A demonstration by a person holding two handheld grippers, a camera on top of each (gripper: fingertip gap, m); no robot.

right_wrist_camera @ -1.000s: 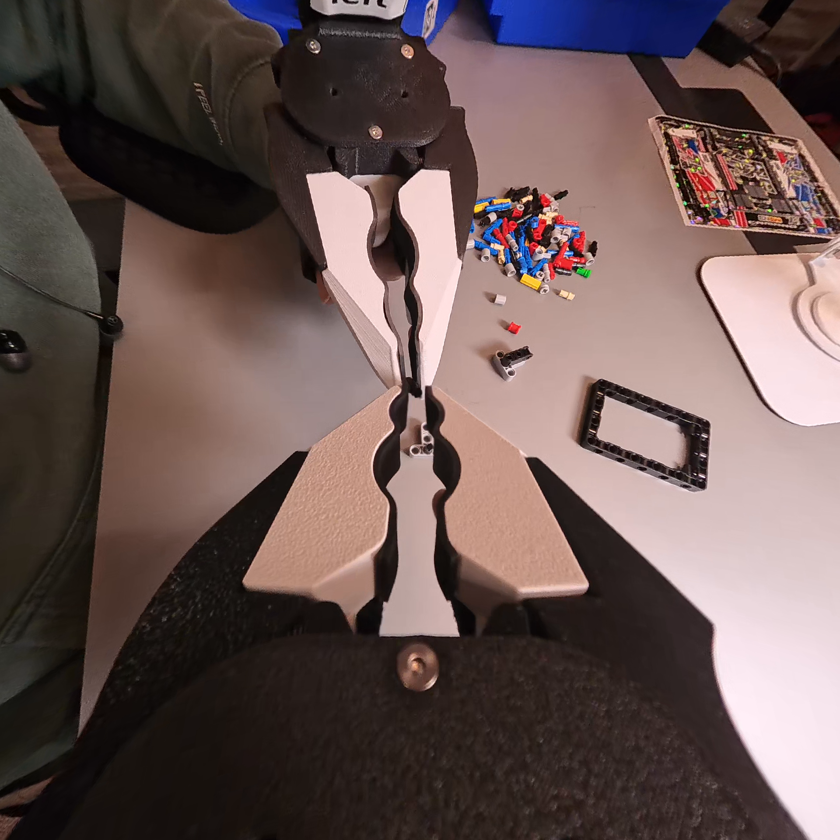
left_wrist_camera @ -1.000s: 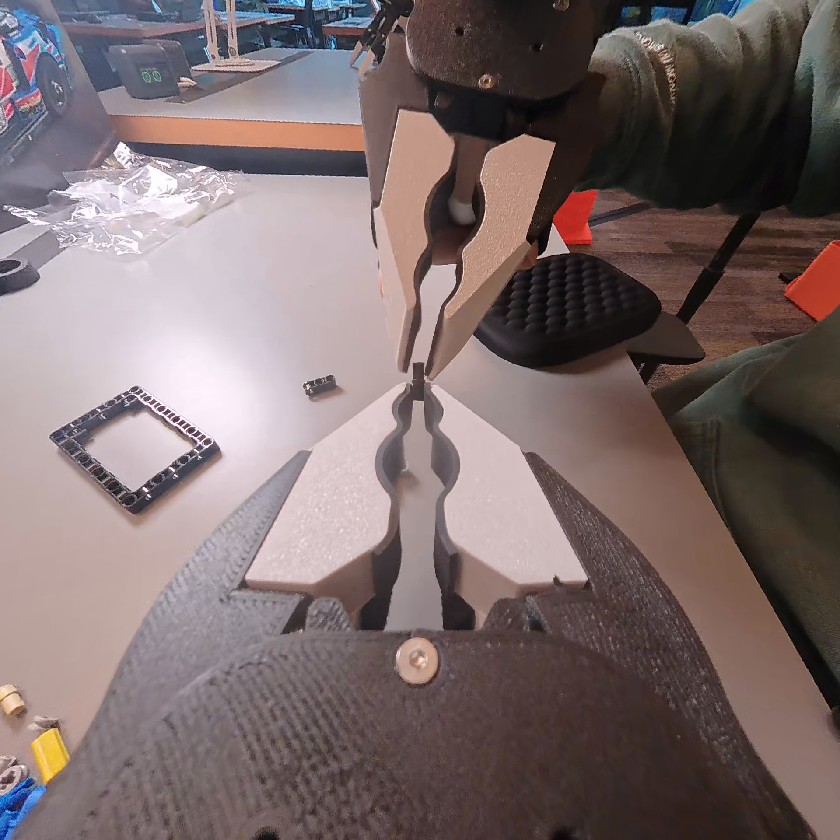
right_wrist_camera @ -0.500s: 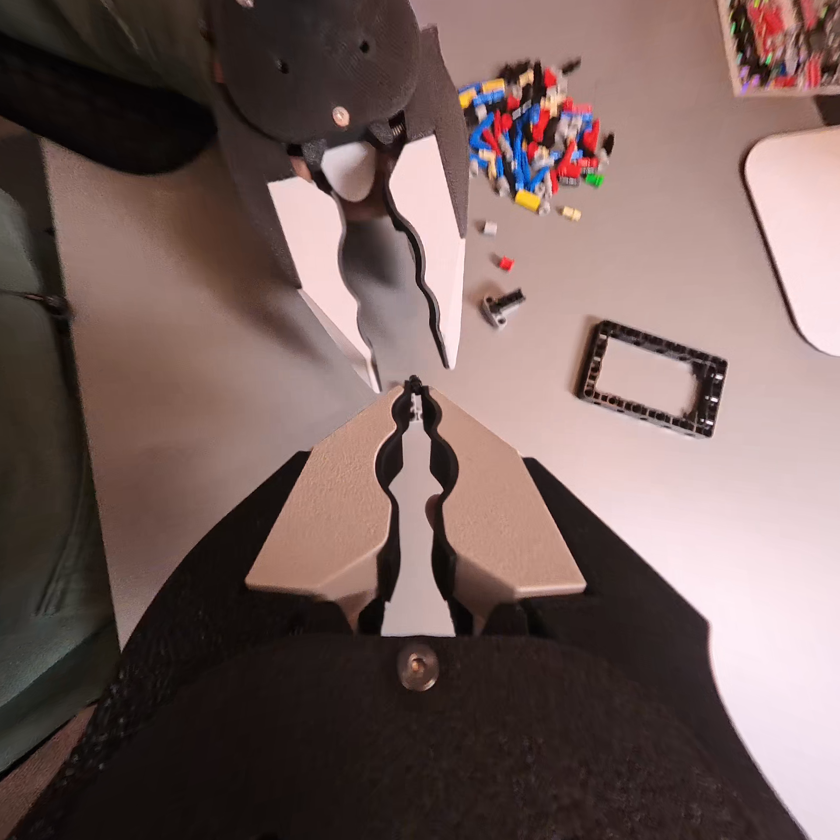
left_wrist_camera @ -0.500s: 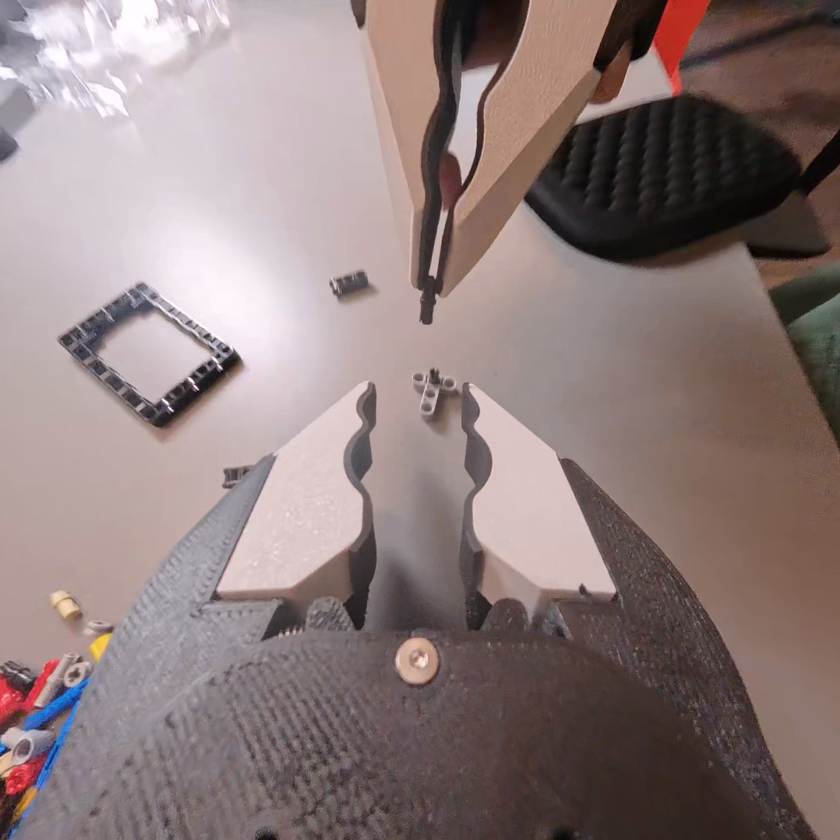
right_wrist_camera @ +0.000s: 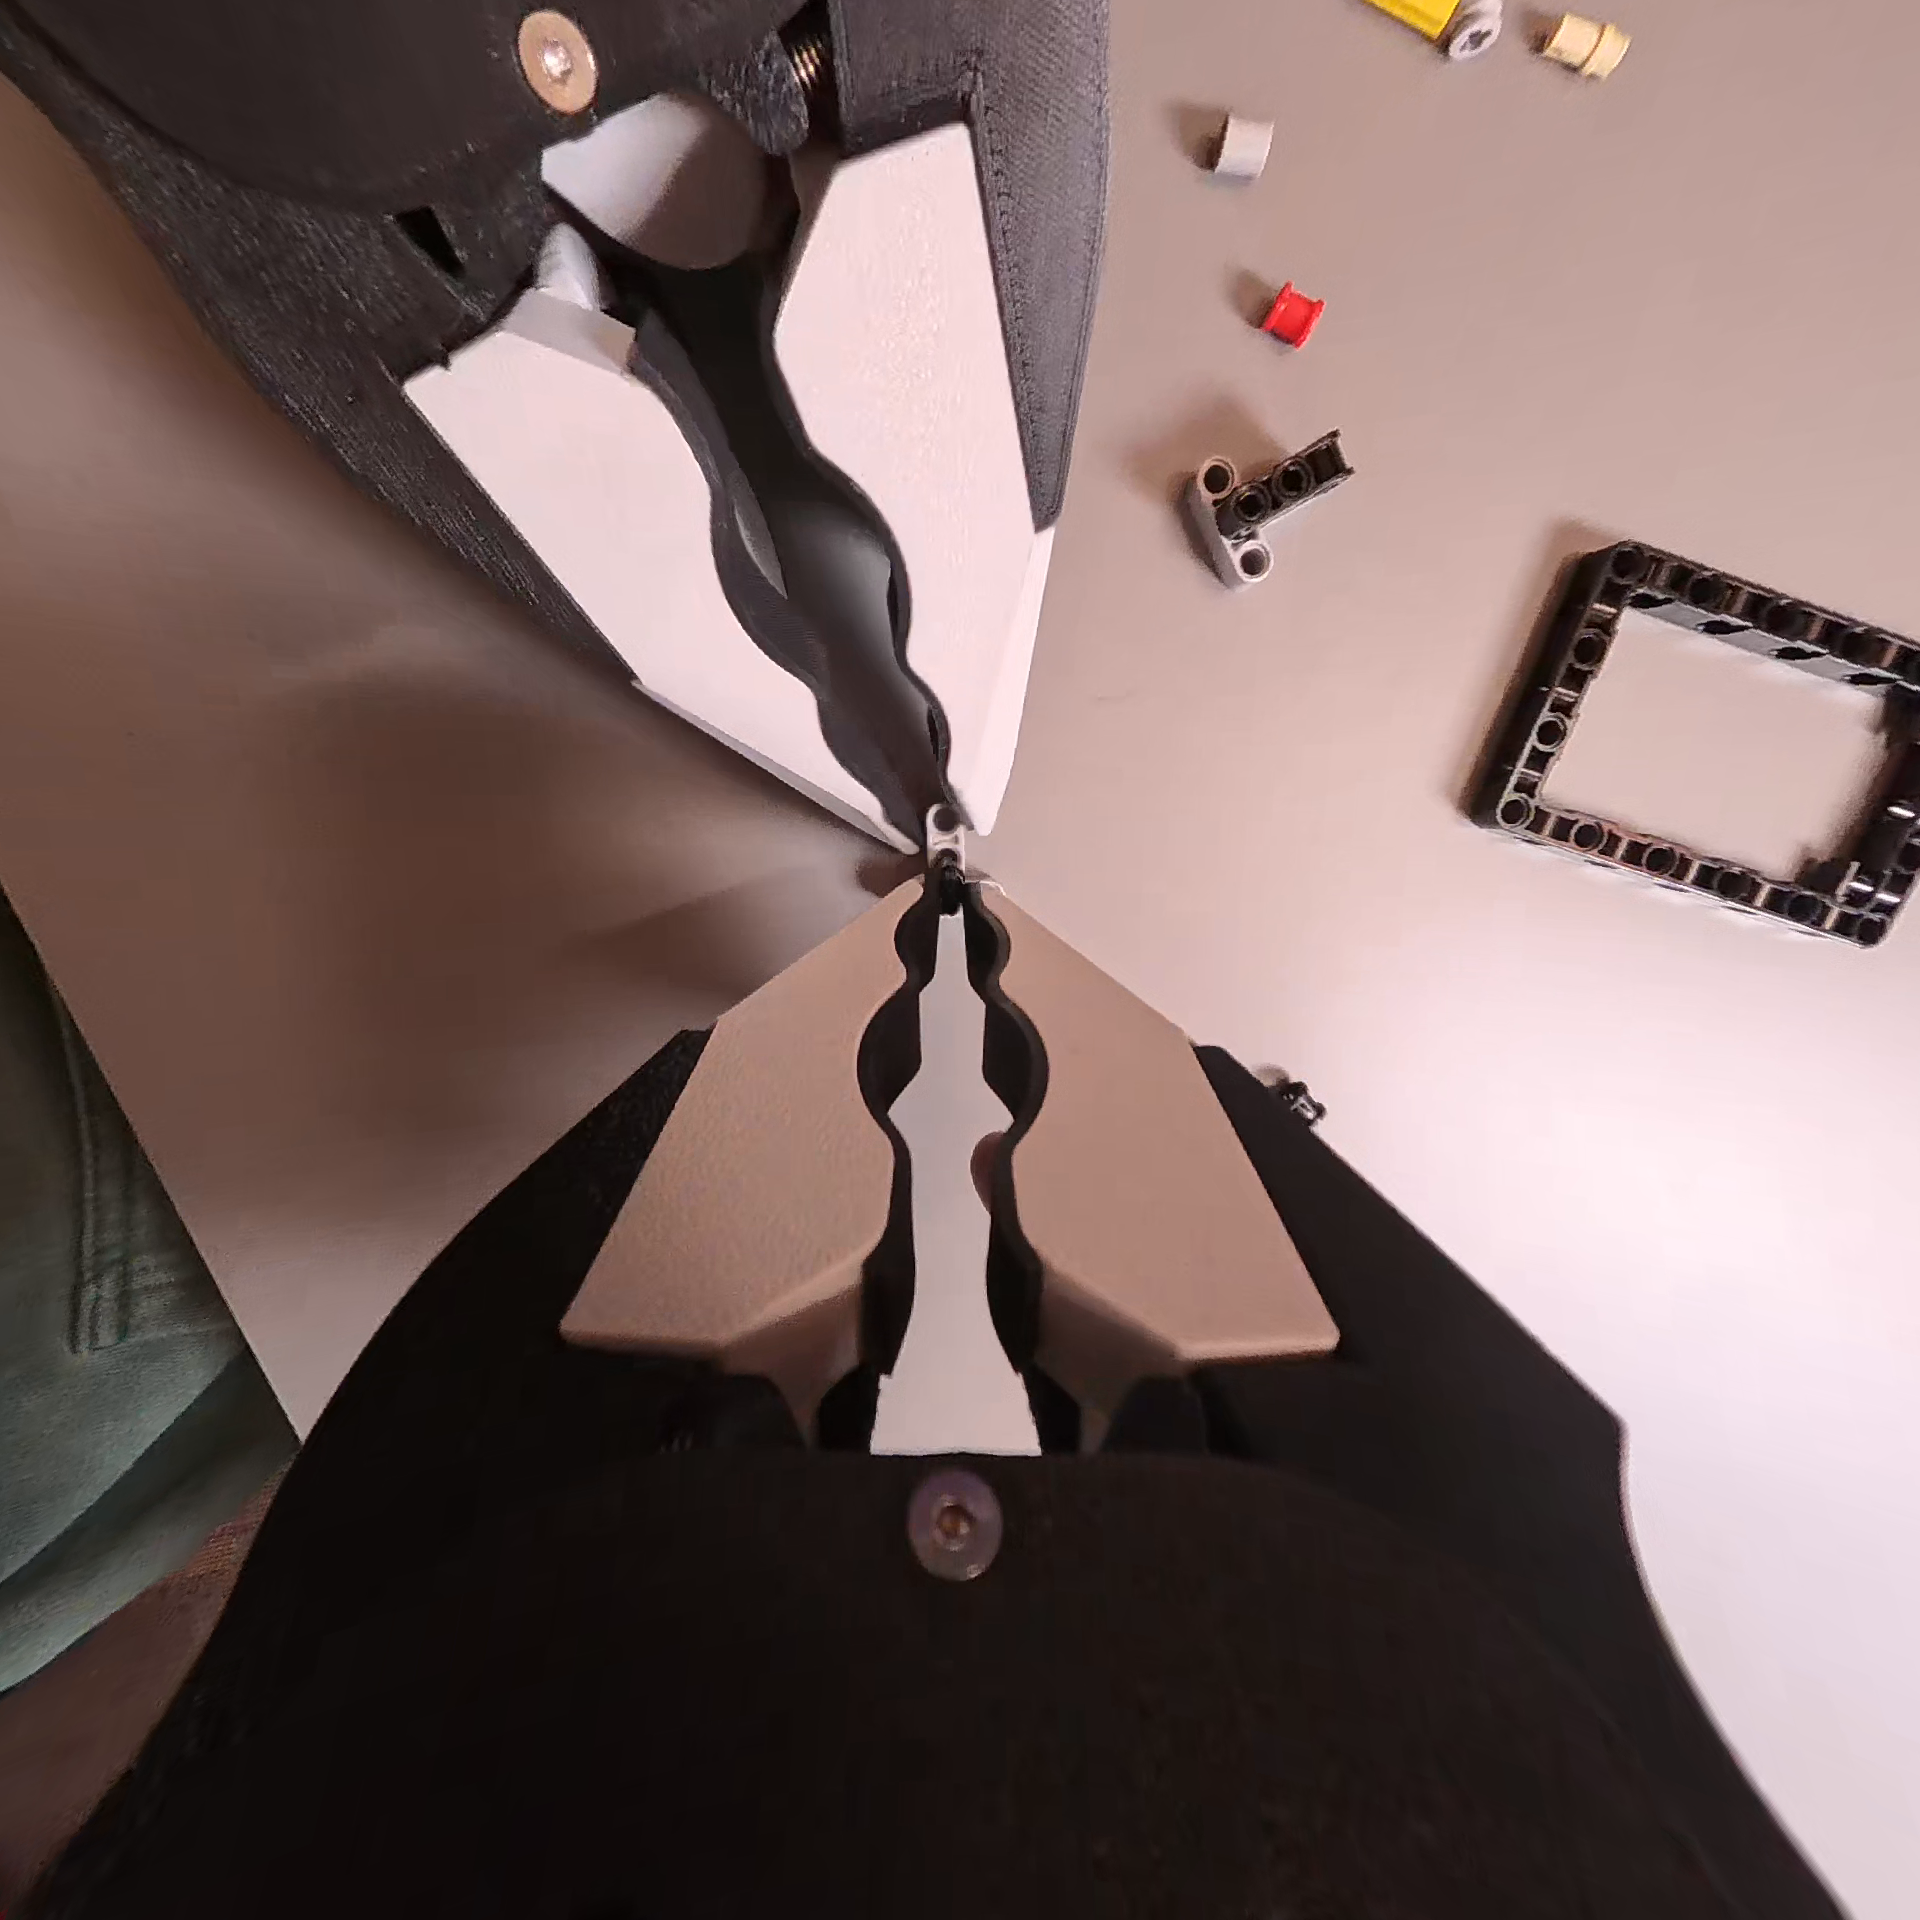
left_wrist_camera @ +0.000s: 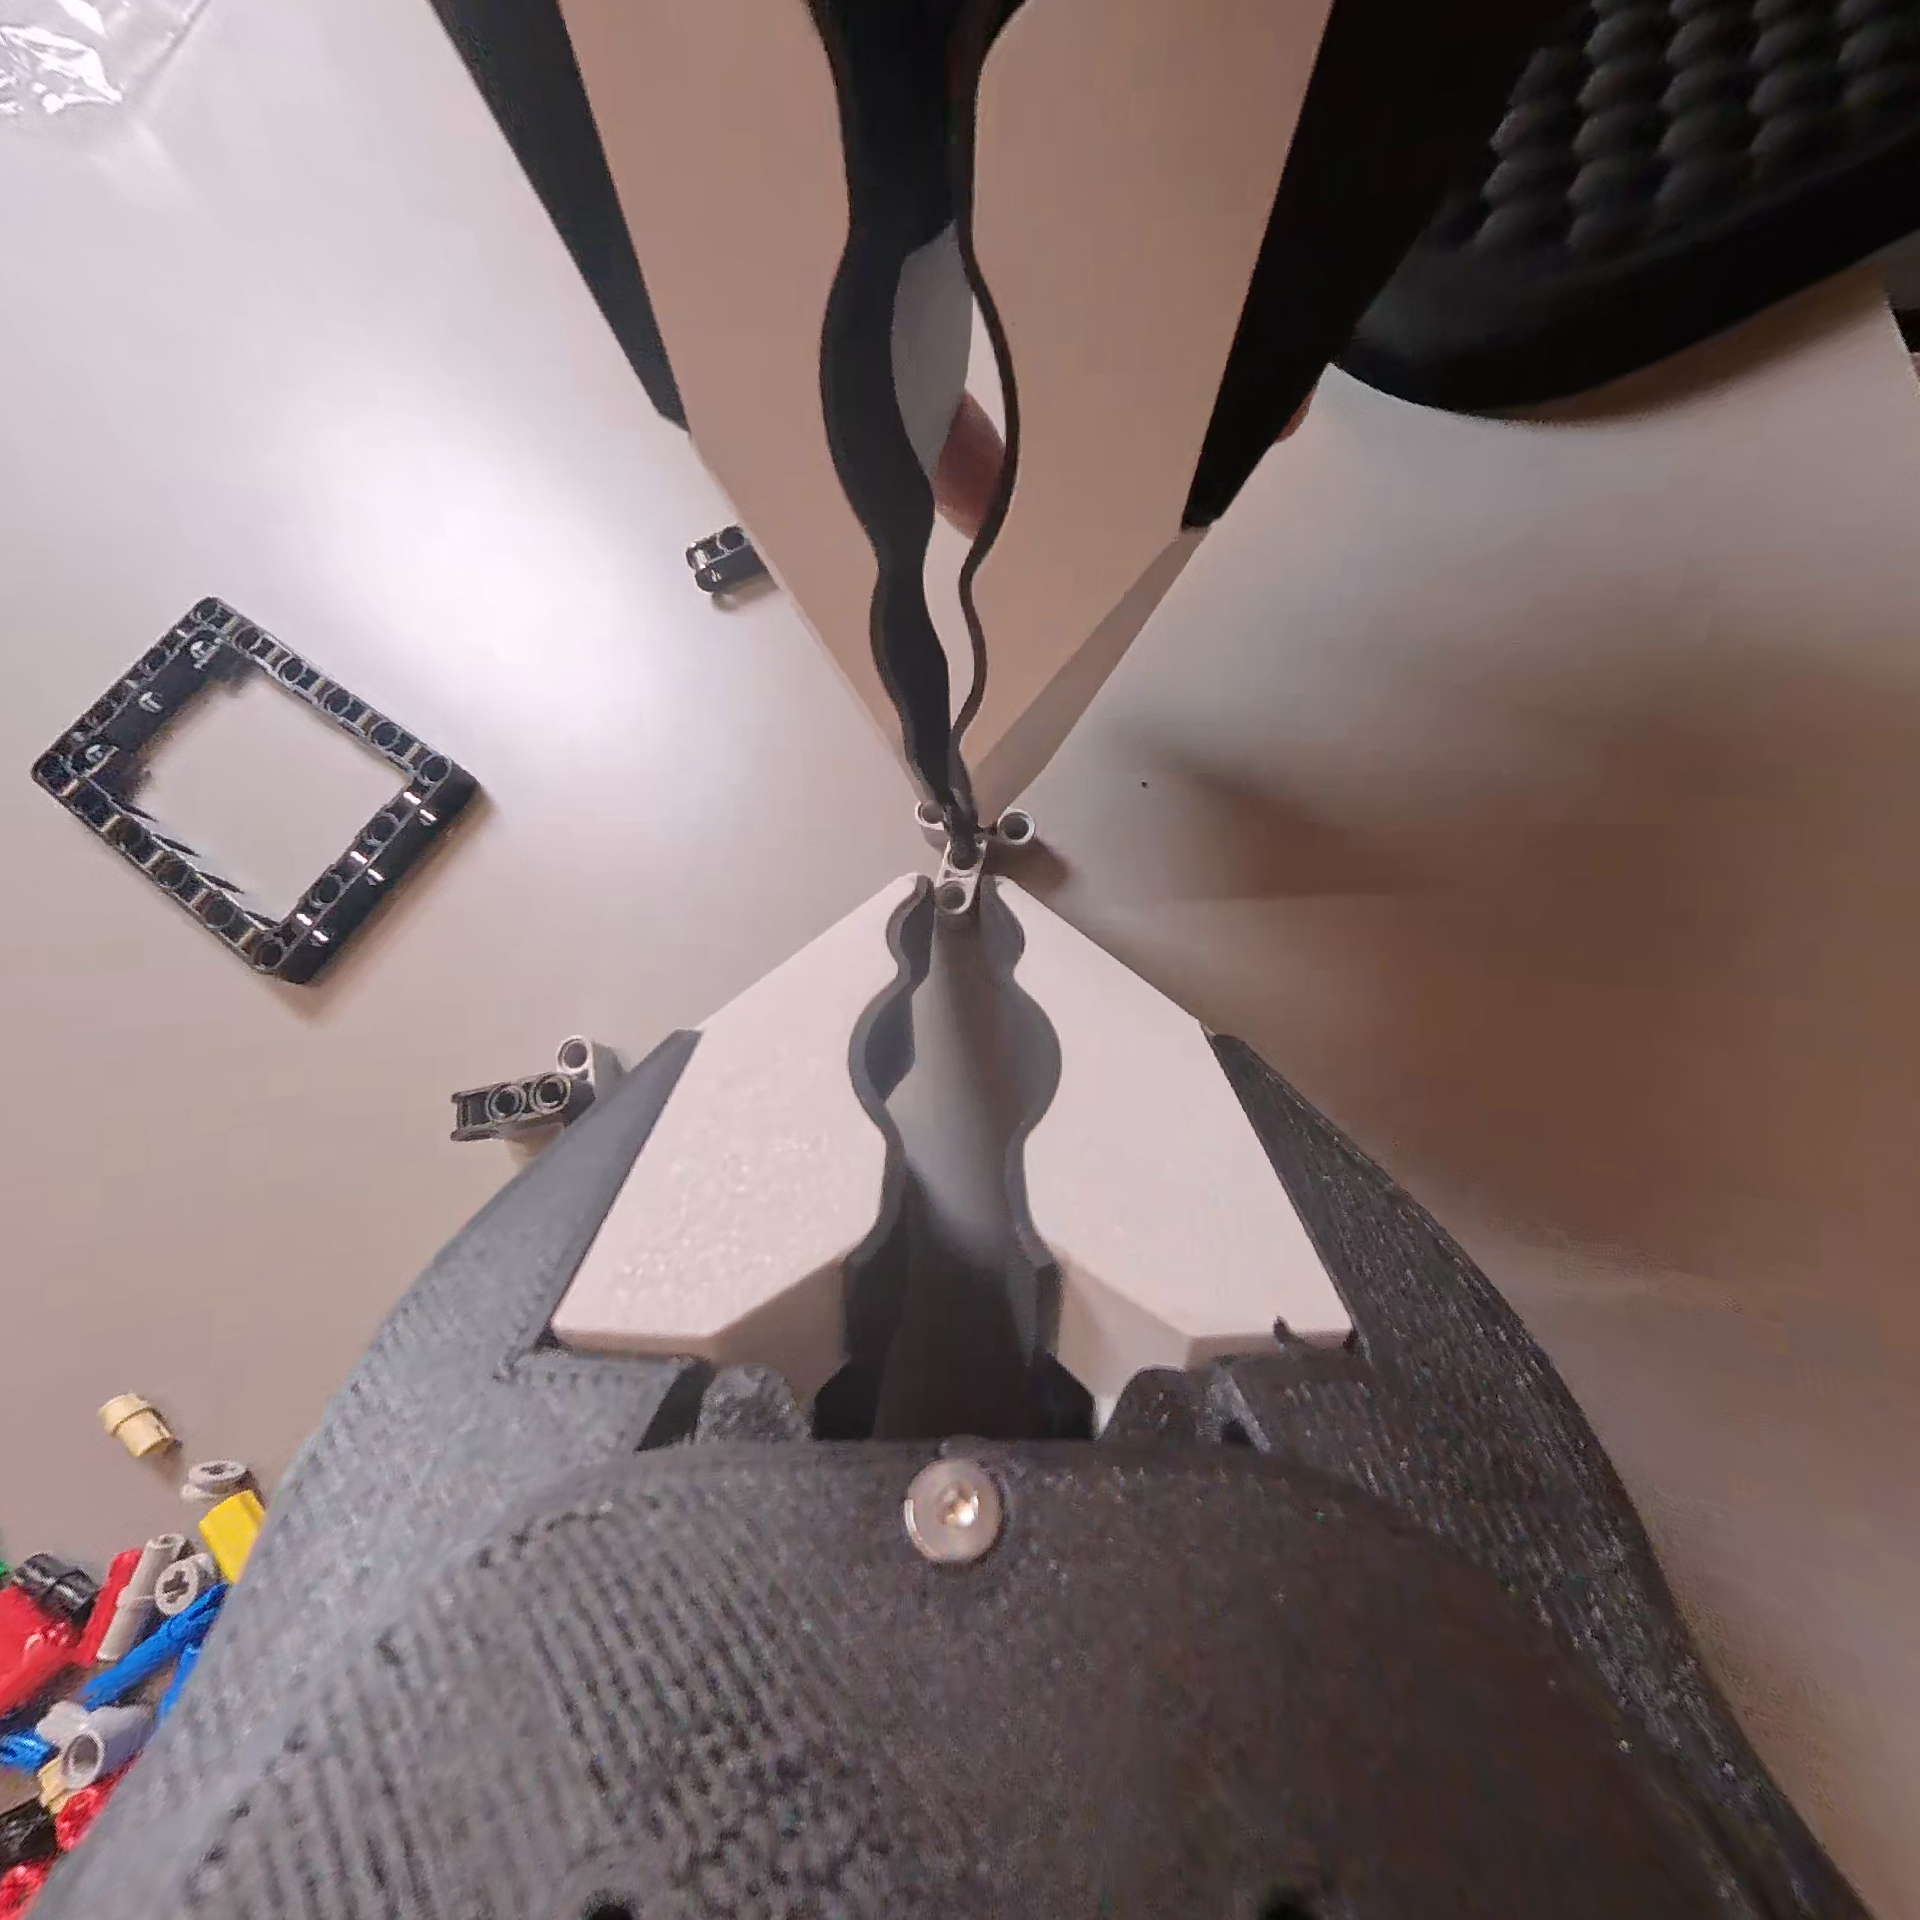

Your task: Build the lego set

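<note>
A small grey T-shaped lego piece (left_wrist_camera: 961, 857) lies on the table. My left gripper (left_wrist_camera: 956, 896) is shut on its stem. It also shows in the right wrist view (right_wrist_camera: 948, 831), at the tips of the left gripper (right_wrist_camera: 940, 819). My right gripper (right_wrist_camera: 951, 909) is shut on a black pin (right_wrist_camera: 950, 896) and comes in from the opposite side. In the left wrist view the right gripper (left_wrist_camera: 948, 805) presses the pin's end against the grey piece. The two grippers meet tip to tip, low over the table.
A black rectangular frame (left_wrist_camera: 255, 790) (right_wrist_camera: 1704, 748) lies to the side. Nearby are a grey-and-black angled assembly (left_wrist_camera: 520, 1096) (right_wrist_camera: 1262, 504), a small black beam (left_wrist_camera: 727, 551), a red bush (right_wrist_camera: 1294, 312) and a grey bush (right_wrist_camera: 1242, 145). A pile of coloured pieces (left_wrist_camera: 94, 1662) lies by the left gripper. A black chair seat (left_wrist_camera: 1662, 187) is beyond the table edge. The grippers are tip to tip, or close to it. Left tips and right tips are each some 11 cm from the red bush (right_wrist_camera: 1294, 312).
Half a second ago the left gripper was open and the grey piece lay loose. Now it has closed on the piece. The right gripper has come down with the pin to meet it.
</note>
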